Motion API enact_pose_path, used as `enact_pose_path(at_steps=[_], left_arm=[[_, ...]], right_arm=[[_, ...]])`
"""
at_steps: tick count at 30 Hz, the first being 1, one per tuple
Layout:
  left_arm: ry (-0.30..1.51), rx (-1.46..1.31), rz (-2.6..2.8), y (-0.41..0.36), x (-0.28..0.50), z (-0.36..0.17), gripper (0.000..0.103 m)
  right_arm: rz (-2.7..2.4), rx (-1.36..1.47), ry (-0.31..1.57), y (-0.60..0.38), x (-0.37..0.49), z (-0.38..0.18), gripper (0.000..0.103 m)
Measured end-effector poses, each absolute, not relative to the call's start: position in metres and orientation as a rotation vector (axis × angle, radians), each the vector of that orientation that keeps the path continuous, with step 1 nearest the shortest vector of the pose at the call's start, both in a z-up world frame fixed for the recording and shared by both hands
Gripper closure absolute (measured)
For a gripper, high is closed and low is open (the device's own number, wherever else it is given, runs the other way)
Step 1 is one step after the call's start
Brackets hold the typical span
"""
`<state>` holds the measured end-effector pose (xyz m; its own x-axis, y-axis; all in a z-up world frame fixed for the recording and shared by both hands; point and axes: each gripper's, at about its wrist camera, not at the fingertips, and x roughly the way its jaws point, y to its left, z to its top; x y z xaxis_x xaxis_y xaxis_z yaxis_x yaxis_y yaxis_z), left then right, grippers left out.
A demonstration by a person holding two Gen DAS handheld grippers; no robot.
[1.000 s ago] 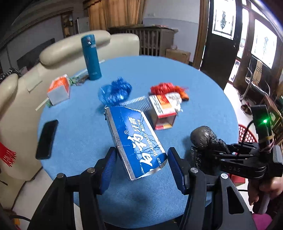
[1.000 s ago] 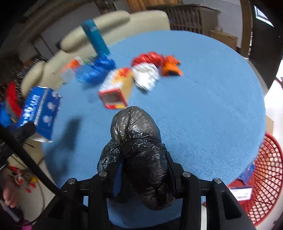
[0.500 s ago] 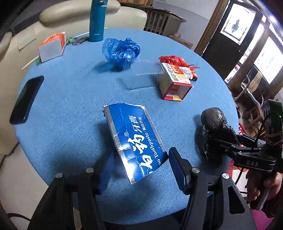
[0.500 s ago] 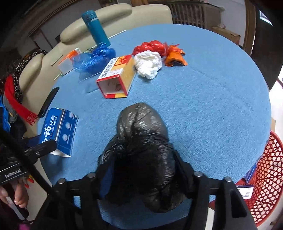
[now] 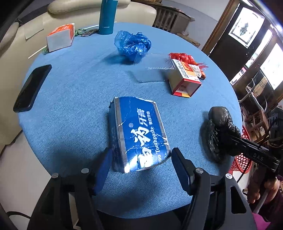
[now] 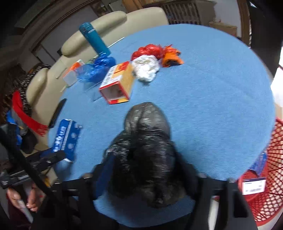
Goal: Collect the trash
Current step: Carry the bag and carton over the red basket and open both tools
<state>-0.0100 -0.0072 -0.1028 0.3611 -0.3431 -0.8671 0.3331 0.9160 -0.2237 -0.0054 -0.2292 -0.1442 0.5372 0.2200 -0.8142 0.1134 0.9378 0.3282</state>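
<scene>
1. Beside the tabletop's (image 5: pixel 74 92) right near edge stands a red mesh basket (image 6: pixel 272 178); it holds a blue item and a white label card, both blurred.
2. Near the tabletop's centre lies an open-ended red, yellow and white carton (image 5: pixel 184 79), lying on its side, its open end facing the near edge; nothing can be made out inside it.
3. Trash toward the far edge: a crumpled blue plastic bag (image 5: pixel 132 44), a clear plastic tray (image 5: pixel 152 72), a red plastic wad (image 5: pixel 182 57), a white crumpled wad (image 6: pixel 146 68) and an orange wrapper (image 6: pixel 172 56).
4. A flattened blue toothpaste box (image 5: pixel 139 136) with white lettering and silver creased edges lies on the tabletop at the near edge, between the left gripper's (image 5: pixel 139 168) blue pads.
5. Left jaws are opening; the pads stand clear of the box on both sides.
6. The right gripper (image 6: pixel 146 175) holds a bunched black plastic bag (image 6: pixel 146 146), glossy and wrinkled, over the right near edge; its jaws are closing, pressed on the bag.
7. Non-trash items: a teal flask (image 5: pixel 107 16) upright at the far edge, a black phone (image 5: pixel 32 88) at the left edge, an orange-and-white box (image 5: pixel 60 37) at the far left.
</scene>
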Motion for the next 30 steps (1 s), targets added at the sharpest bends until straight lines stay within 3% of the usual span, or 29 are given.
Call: enact_pose_path(at_steps=[9,30], left_arm=[[1.079,0.04,-0.38,-0.014,-0.01,-0.095,0.043],[0.659,0.381,-0.516,-0.133,-0.087,0.035,0.044]], right_arm=[[0.031,0.394,0.905,-0.246,-0.019,-0.129,0.063],[-0.086,0.322,0.592,-0.298,-0.108,-0.046,0.063]])
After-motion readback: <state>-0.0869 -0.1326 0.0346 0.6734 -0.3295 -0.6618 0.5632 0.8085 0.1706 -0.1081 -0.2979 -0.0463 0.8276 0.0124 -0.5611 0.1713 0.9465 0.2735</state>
